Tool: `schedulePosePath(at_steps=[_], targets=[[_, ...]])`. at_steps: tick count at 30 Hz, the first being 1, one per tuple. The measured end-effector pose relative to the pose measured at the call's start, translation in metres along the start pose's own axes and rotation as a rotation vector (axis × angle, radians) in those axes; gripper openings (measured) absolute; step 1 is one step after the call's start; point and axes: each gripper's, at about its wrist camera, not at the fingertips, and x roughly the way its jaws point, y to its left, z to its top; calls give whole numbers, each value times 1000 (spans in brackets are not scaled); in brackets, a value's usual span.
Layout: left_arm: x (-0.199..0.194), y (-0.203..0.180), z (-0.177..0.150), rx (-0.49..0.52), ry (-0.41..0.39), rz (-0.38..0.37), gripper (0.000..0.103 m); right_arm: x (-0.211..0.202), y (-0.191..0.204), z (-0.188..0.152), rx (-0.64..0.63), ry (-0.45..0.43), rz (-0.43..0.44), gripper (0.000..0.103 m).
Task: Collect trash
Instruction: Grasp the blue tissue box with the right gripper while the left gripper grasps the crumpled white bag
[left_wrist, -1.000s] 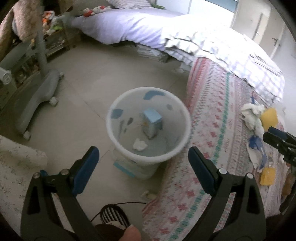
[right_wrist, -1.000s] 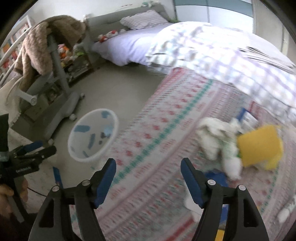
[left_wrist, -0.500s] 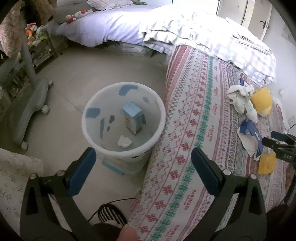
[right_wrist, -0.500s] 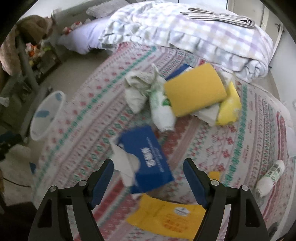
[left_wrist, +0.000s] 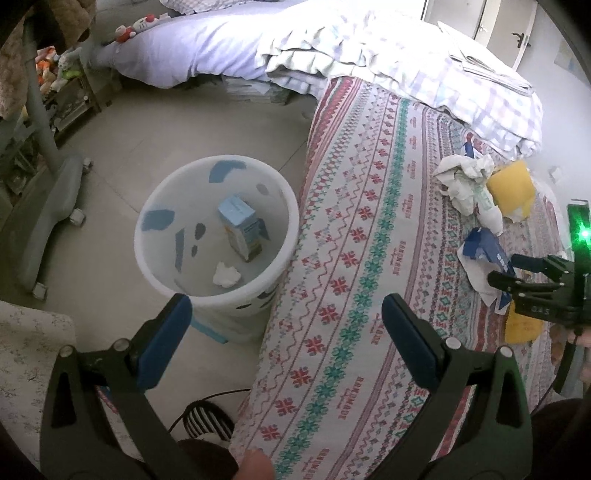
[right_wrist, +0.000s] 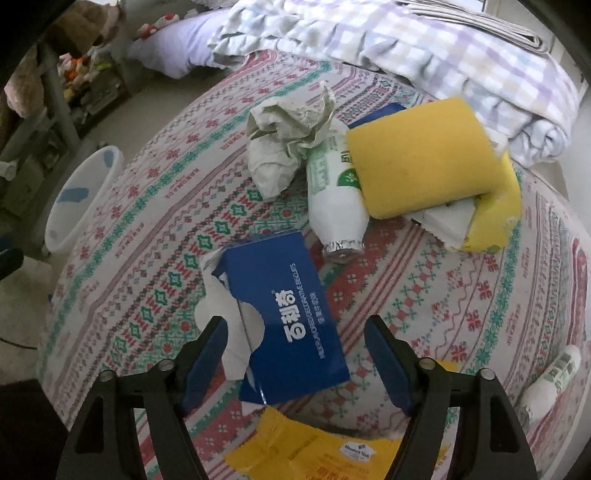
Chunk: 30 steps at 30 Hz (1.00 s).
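Blue biscuit box (right_wrist: 284, 317): lies flat on the patterned bedspread (right_wrist: 155, 229), torn open at one end, white liner paper spilling from the tear. Sits between and just ahead of the right gripper (right_wrist: 295, 354) pads; jaws closing, no contact visible yet. Judged empty cardboard: light, thin-walled, likely to crush and skid on cloth under a hard pinch. Best hold probably across the narrow width near the intact end, away from the ragged flap. Other trash beyond it: crumpled paper (right_wrist: 288, 136), white bottle (right_wrist: 332, 192), yellow packets (right_wrist: 421, 155), yellow wrapper (right_wrist: 325, 450) close below. Left gripper (left_wrist: 284, 328) released wide, nothing between pads, poised over the white bin (left_wrist: 218, 295) beside the bed; carton (left_wrist: 240, 227) and tissue wad (left_wrist: 226, 274) inside.
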Motion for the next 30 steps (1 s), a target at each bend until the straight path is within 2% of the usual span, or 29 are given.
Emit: schedulePosePath(at_steps=[1, 2, 8, 12, 16, 19, 24, 30], targets=[[0, -1, 0, -3, 1, -3, 102, 2, 0, 1, -5, 8, -3, 60], [1, -2, 1, -4, 3, -6, 102, 4, 0, 2, -9, 18, 0, 48], [4, -13, 4, -1, 9, -17, 102, -6, -3, 4, -12, -11, 7, 47], [9, -24, 9, 0, -2, -24, 102, -34, -12, 0, 10, -65, 42, 47], [18, -44, 17, 12, -6, -31, 102, -60, -24, -1, 32, -131, 41, 47], [25, -63, 25, 13, -12, -67, 102, -74, -38, -1, 61, -167, 40, 47], [31, -95, 41, 45, -73, -111, 102, -88, -73, -3, 144, -201, 28, 47], [52, -129, 56, 59, -89, -182, 102, -97, -112, -5, 236, -226, 6, 47]])
